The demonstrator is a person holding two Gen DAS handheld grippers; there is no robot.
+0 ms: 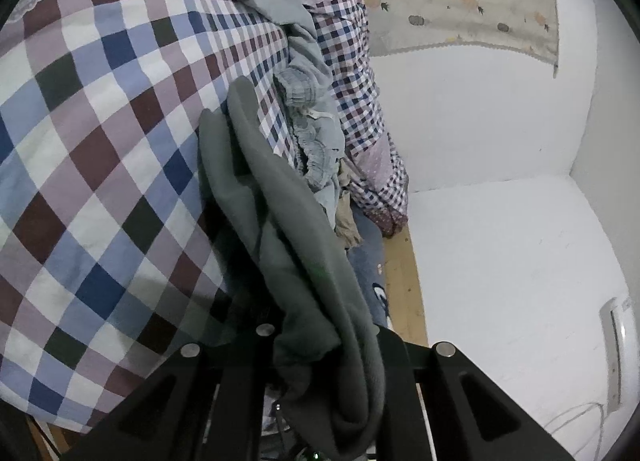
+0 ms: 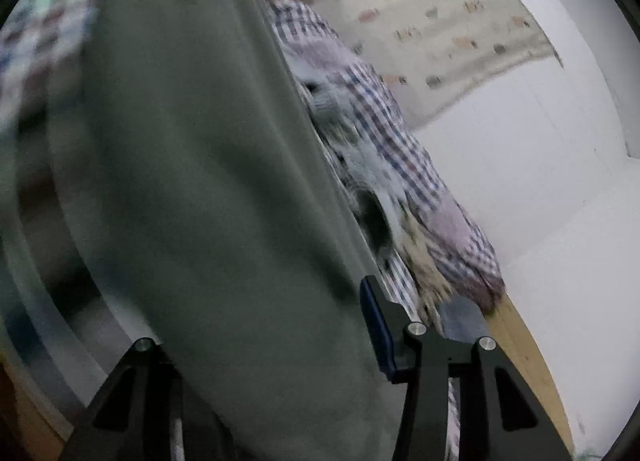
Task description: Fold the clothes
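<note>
While jaws pinch, grey garment [image 1: 304,245] hangs

We are in a home bedroom: a checked quilt [image 1: 100,149] covers the bed at nine o'clock, white walls [image 1: 500,245] at three.

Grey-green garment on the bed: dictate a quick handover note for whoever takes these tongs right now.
Left tongs: shut on a bunched fold of the grey-green fleece garment, which trails away from them across the checked patchwork bedcover.
Right tongs: open; the same garment hangs between the fingers, with the blue-padded finger clear of it. That view is motion-blurred.
A pile of crumpled pale blue clothes waits by the checked quilt roll near the white wall.
Done: garment picked up on one side. No finished fold visible.
Left: regrip with the right tongs, spread, fold, then start the pile.
</note>
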